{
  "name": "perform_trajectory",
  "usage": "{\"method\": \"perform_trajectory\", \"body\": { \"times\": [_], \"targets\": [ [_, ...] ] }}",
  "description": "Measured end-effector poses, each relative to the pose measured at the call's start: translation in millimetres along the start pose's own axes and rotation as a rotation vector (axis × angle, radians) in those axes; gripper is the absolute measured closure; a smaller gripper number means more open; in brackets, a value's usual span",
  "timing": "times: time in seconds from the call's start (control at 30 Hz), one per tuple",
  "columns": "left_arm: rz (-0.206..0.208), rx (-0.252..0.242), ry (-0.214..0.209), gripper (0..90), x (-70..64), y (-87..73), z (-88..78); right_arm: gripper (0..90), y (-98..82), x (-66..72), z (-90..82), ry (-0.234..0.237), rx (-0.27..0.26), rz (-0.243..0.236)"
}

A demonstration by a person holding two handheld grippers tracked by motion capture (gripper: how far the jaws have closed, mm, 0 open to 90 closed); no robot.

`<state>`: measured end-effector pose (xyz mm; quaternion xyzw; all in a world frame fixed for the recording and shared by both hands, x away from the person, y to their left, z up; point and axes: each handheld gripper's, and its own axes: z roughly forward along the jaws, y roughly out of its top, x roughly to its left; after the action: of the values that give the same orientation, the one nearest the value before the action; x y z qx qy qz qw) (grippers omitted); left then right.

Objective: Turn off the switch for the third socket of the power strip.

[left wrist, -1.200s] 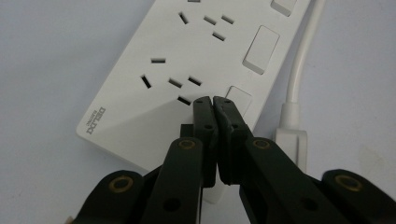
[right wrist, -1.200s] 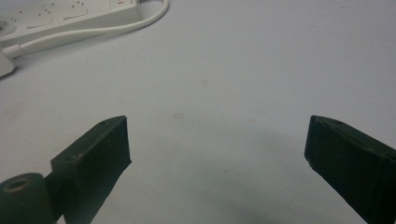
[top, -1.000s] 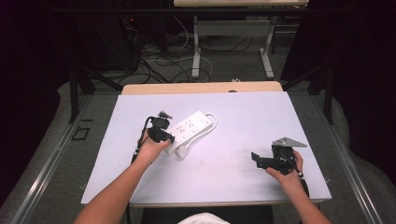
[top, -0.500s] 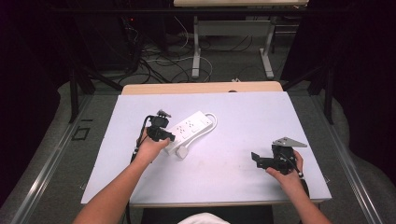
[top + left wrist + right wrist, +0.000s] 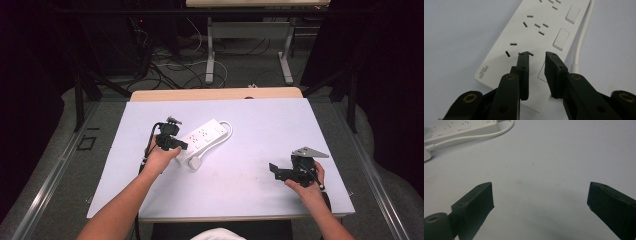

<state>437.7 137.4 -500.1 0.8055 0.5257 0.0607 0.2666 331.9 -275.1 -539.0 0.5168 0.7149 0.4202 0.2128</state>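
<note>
Your left gripper has just been opening its jaws: the gap between them is narrow, and nothing is between them. In the left gripper view both jaw tips stand over the near end of the white power strip, just in front of a group of socket slots and beside 1 of the rocker switches. I cannot tell if the tips touch the strip's face or hang just above it.

In the high view the power strip lies left of the middle of the bench, turned at an angle, with its white cable looping around the far end. A white plug lies just beside the near end of the strip, close to your left hand. Compared with the earlier high views, the strip and the plug lie in the same place.

I judge that you have let go after a press or a push at this end of the strip, and the plug is not yet in a socket.

Your right gripper rests well apart at the right side of the bench, jaws wide and empty.
</note>
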Motion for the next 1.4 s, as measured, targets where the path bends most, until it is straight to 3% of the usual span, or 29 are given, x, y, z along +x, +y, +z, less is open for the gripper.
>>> {"method": "perform_trajectory", "body": {
  "times": [0.67, 0.87, 0.9, 0.93, 1.13, 1.4],
  "targets": [
    [0.018, -0.071, -0.007, 56.8, -1.2, 2.4, -12.8, 6.3, 0.0, 0.0, -0.5, -0.001, 0.0, -0.001],
    [0.03, -0.104, 0.008, 51.2, -0.2, 3.4, -18.4, 6.3, 0.1, 0.0, -0.5, 0.0, 0.0, -0.002],
    [0.013, -0.109, 0.014, 50.6, -1.1, 3.2, -19.4, 6.3, 0.1, 0.6, -0.7, 0.0, 0.001, 0.003],
    [0.026, -0.113, 0.013, 50.0, 0.1, 3.5, -20.7, 6.3, 0.1, 0.4, -0.7, 0.001, 0.001, 0.002],
    [0.016, -0.147, 0.014, 43.4, 1.0, 3.1, -26.5, 6.3, 0.1, 0.0, -0.7, -0.001, 0.0, -0.001],
    [0.049, -0.182, 0.001, 37.5, 3.7, 2.1, -33.8, 6.3, 0.0, 0.5, -0.7, 0.0, 0.001, 0.003]
  ]
}}
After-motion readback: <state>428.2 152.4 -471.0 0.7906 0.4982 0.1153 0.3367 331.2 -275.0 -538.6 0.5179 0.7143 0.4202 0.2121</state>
